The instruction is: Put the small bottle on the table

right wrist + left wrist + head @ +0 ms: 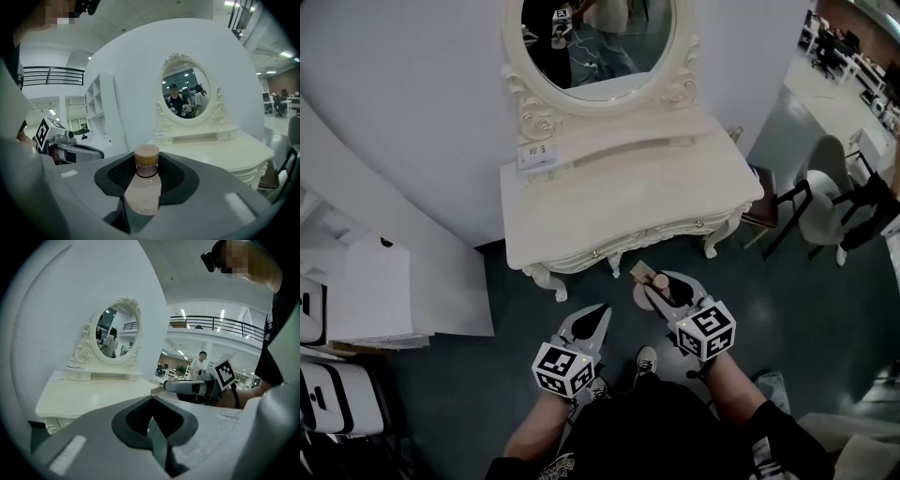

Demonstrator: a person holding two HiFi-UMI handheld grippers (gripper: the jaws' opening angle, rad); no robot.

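Note:
A small bottle with a pale pink body and a tan cap stands upright between the jaws of my right gripper, which is shut on it. From the head view, the bottle and right gripper hang over the dark floor just in front of the cream dressing table. My left gripper is beside it to the left, also short of the table's front edge. In the left gripper view its jaws meet with nothing between them. The table top lies ahead, bare.
An oval mirror in a carved frame stands at the table's back, with a small card beside its foot. White shelving is to the left, a chair to the right. A curved white wall backs the table.

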